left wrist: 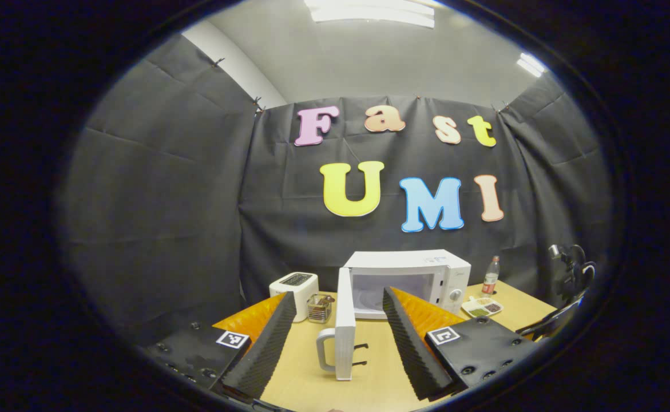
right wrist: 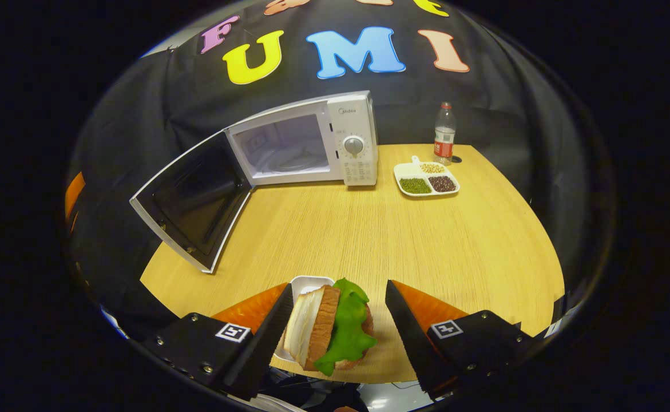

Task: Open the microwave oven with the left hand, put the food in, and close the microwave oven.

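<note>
The white microwave stands at the back of the wooden table with its door swung wide, seen edge-on, handle facing left. My left gripper is open, its fingers either side of the door's edge and short of it. In the right gripper view the microwave shows its bare cavity, the door hanging out to the left. A sandwich with lettuce sits on a small white tray at the table's near edge, between the fingers of my open right gripper; the right finger is apart from it.
A white toaster and a small wire holder stand left of the microwave. Right of it are a divided dish of beans and a drink bottle. Bare table stretches between sandwich and microwave. Dark equipment is at the right edge.
</note>
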A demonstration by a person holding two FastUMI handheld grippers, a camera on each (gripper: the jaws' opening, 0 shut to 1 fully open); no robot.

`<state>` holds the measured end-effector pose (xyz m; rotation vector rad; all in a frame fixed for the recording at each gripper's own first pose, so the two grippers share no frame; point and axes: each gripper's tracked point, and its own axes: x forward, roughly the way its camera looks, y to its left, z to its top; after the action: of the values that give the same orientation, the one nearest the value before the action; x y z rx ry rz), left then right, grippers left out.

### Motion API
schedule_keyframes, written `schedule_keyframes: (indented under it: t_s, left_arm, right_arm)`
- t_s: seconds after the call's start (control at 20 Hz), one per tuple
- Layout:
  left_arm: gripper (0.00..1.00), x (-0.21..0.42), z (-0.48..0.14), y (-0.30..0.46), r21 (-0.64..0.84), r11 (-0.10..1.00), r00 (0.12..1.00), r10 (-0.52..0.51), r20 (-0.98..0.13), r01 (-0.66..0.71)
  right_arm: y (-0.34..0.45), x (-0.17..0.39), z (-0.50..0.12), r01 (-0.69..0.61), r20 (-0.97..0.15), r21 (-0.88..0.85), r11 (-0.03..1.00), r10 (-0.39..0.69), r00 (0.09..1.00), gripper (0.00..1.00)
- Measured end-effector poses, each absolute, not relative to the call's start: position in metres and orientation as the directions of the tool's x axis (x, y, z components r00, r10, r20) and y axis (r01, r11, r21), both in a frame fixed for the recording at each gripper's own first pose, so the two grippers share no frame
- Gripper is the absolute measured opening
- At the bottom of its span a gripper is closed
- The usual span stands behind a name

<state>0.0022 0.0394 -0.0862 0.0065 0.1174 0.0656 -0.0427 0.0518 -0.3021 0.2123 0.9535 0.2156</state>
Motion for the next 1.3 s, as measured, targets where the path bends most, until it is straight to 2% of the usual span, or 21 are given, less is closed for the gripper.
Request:
schedule_keyframes:
  t_s: [0.1,0.25,0.35,0.4,0.45,0.5,0.55,0.6,0.65,0.8,0.95,1.0,1.3]
  left_arm:
    - [0.97,-0.002,-0.087,0.035,0.033,0.997,0.99,0.076,-0.118,-0.073]
    - [1.0,-0.008,-0.093,0.03,0.053,0.994,0.986,0.098,-0.135,-0.091]
    - [0.97,-0.012,-0.094,0.028,0.054,0.993,0.983,0.114,-0.142,-0.108]
    - [1.0,-0.013,-0.094,0.027,0.056,0.992,0.982,0.123,-0.145,-0.116]
    - [0.97,-0.013,-0.093,0.026,0.063,0.99,0.981,0.133,-0.143,-0.125]
    - [0.94,-0.013,-0.092,0.026,0.072,0.989,0.98,0.141,-0.139,-0.132]
    - [0.94,-0.014,-0.091,0.026,0.081,0.987,0.979,0.15,-0.135,-0.14]
    - [1.0,-0.015,-0.091,0.027,0.088,0.985,0.978,0.158,-0.133,-0.147]
    - [1.0,-0.015,-0.091,0.029,0.089,0.984,0.978,0.164,-0.13,-0.154]
    - [1.0,-0.009,-0.088,0.036,0.07,0.983,0.976,0.175,-0.127,-0.167]
    - [0.94,0.004,-0.084,0.046,0.044,0.985,0.978,0.172,-0.115,-0.168]
    - [1.0,0.011,-0.08,0.049,0.037,0.985,0.98,0.169,-0.102,-0.166]
    - [1.0,0.069,-0.075,0.073,0.016,0.994,0.992,0.105,-0.065,-0.104]
  right_arm:
    - [0.055,-0.05,-0.319,-0.088,-0.804,0.305,0.948,0.306,0.51,0.99]
    - [0.059,-0.066,-0.33,-0.063,-0.819,0.374,0.925,0.362,0.446,0.99]
    - [0.062,-0.07,-0.335,-0.038,-0.813,0.432,0.901,0.407,0.416,0.94]
    - [0.065,-0.069,-0.338,-0.023,-0.809,0.46,0.887,0.43,0.402,0.84]
    - [0.064,-0.068,-0.339,-0.008,-0.803,0.483,0.876,0.447,0.395,0.78]
    - [0.066,-0.065,-0.339,0.006,-0.791,0.509,0.861,0.465,0.397,0.64]
    - [0.069,-0.067,-0.336,0.013,-0.78,0.533,0.846,0.485,0.394,0.63]
    - [0.07,-0.065,-0.334,0.022,-0.776,0.545,0.838,0.494,0.391,0.5]
    - [0.072,-0.065,-0.334,0.017,-0.772,0.555,0.832,0.508,0.382,0.43]
    - [0.073,-0.056,-0.317,0.009,-0.752,0.573,0.82,0.521,0.405,0.43]
    - [0.076,-0.041,-0.297,0.018,-0.726,0.595,0.803,0.528,0.441,0.43]
    - [0.08,-0.033,-0.288,0.021,-0.712,0.61,0.792,0.536,0.454,0.43]
    - [0.114,0.029,-0.256,0.043,-0.654,0.62,0.784,0.485,0.581,0.43]
